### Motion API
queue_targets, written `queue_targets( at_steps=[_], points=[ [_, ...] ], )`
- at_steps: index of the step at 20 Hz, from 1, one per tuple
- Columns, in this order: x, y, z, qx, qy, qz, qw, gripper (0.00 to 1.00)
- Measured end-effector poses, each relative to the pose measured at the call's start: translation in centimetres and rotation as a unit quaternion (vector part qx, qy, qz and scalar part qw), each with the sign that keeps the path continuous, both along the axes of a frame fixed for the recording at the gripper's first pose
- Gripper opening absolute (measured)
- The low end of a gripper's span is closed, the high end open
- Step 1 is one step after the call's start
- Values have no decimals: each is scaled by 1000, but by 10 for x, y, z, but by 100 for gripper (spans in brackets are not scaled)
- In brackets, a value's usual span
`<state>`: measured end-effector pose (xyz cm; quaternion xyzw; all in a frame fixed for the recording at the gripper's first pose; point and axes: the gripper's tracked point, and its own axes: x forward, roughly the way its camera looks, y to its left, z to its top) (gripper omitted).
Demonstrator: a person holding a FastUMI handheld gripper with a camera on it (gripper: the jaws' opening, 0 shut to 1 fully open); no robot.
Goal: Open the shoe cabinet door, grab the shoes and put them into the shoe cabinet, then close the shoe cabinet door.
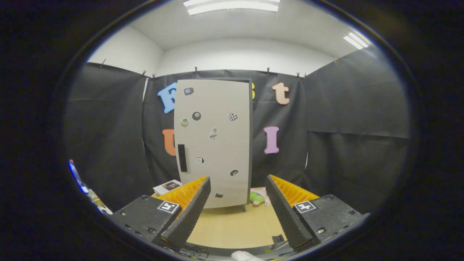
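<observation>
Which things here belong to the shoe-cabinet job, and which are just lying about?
Job: shoe cabinet, door shut; its black handle; gripper, fingers open, holding nothing, short of the cabinet.

Lying about: pink and green soft toy by the cabinet's foot; printed paper left of the cabinet.

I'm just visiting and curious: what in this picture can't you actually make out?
- Inside of the cabinet: its shut door hides it.
- Shoes: whether the pink and green thing beside the cabinet is one is unclear; too small, partly behind a finger.
- Papers: too small.
- Gripper: jaws open, holding nothing.
</observation>
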<state>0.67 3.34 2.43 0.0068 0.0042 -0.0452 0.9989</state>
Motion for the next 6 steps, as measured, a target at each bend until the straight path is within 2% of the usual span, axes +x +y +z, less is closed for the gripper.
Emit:
queue_targets(
  at_steps=[6],
  points=[
    [-2, 14, -3, 2, 1, 6, 1000, 100]
  ],
)
